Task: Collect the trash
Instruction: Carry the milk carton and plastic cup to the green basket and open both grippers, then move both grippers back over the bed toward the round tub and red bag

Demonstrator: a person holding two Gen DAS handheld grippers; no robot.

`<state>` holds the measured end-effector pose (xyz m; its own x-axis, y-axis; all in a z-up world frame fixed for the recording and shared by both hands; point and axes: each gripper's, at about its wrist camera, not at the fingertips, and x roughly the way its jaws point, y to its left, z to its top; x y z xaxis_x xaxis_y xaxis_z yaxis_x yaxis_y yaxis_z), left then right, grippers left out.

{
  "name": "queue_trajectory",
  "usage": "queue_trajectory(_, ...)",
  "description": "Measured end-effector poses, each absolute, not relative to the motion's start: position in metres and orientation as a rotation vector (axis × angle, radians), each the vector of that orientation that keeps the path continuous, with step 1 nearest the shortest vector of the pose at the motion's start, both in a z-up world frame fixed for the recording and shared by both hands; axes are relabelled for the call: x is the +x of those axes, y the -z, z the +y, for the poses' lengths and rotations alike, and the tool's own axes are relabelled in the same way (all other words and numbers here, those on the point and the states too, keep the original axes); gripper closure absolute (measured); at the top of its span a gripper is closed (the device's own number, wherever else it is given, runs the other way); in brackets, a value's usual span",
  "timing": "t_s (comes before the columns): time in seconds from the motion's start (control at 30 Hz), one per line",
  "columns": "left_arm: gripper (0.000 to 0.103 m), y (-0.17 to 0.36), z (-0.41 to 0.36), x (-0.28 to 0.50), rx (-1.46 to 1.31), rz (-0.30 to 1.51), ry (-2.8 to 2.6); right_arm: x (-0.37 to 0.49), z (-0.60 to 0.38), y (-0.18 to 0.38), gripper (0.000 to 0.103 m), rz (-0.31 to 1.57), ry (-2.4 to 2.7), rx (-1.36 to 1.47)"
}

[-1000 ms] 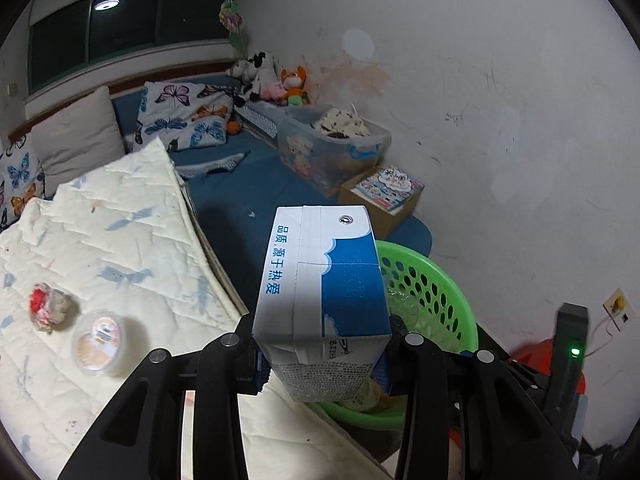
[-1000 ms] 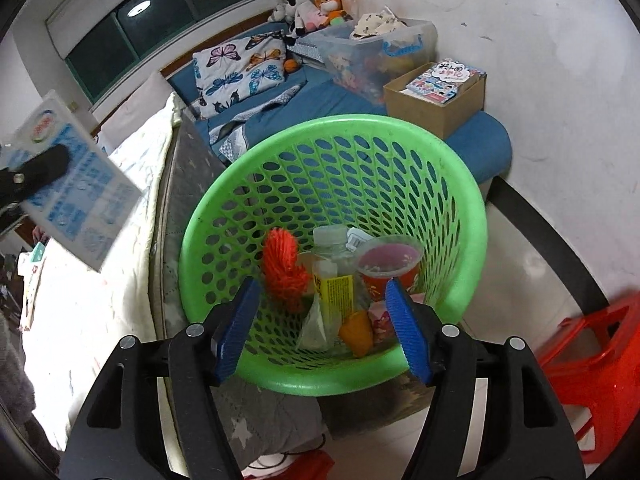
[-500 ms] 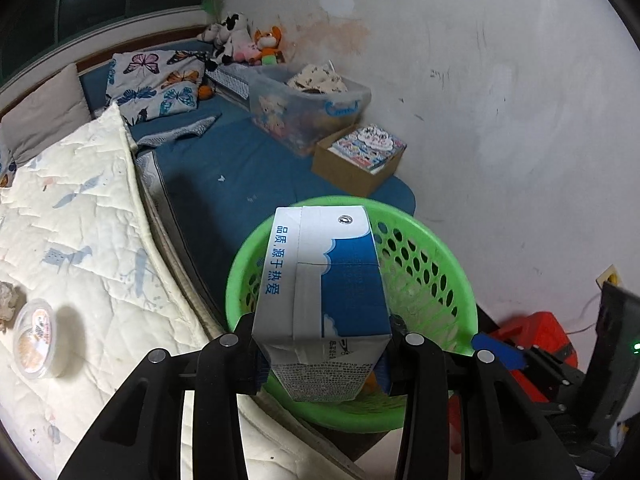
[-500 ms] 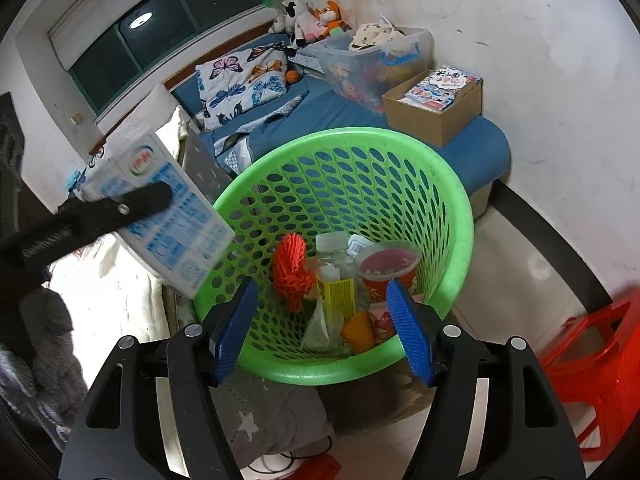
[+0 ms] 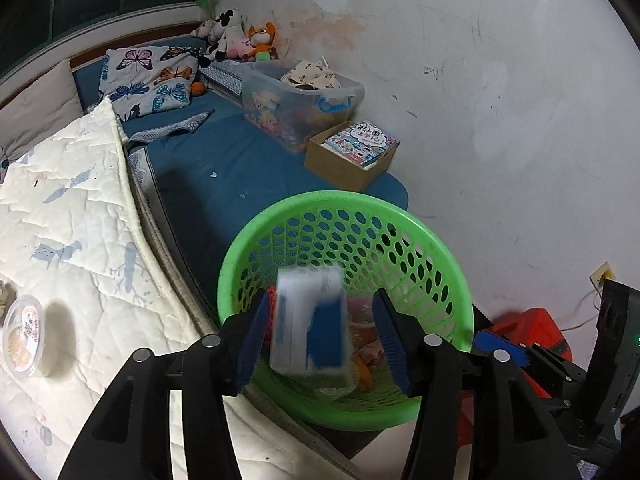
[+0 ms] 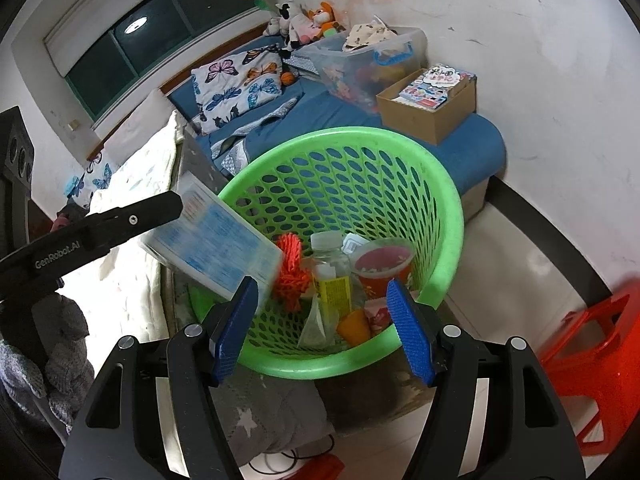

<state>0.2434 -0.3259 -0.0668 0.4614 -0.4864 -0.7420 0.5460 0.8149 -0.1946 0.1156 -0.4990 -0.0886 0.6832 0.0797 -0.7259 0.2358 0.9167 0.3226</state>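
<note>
Carton [image 5: 308, 320] blurred between left claw [image 5: 320, 336] pads — untouched, jaws opening — above green basket [image 5: 436, 240].

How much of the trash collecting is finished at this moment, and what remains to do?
Done: the green basket already holds a bottle, a red cup and other scraps. In hand: the left gripper is opening and the blurred blue-and-white carton, loose between its pads, is dropping in. Left: a round lidded cup on the quilt. The right gripper hangs open, holding nothing.

Both wrist views angled down, near above green basket [image 5: 440, 248] [image 6: 448, 200]; shared: basket, bed [image 5: 224, 184].
</note>
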Motion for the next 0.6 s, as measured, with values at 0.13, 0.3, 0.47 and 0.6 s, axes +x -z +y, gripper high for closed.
queue_trajectory(0.13,0.046,0.063,-0.318,0.241,0.065,0.877,0.630,0.114,-0.494,0.085,0.036,0.815,0.085,0.410)
queue_trajectory(0.3,0.046,0.053,-0.304,0.231,0.056,0.860,0.627,0.114,-0.487,0.078,0.036,0.809,0.074,0.390)
queue_trajectory(0.47,0.046,0.040,-0.278,0.222,0.052,0.824,0.603,0.114,-0.476,0.068,0.035,0.793,0.057,0.373)
queue_trajectory(0.6,0.046,0.034,-0.252,0.219,0.031,0.818,0.580,0.116,-0.464,0.062,0.034,0.788,0.038,0.352)
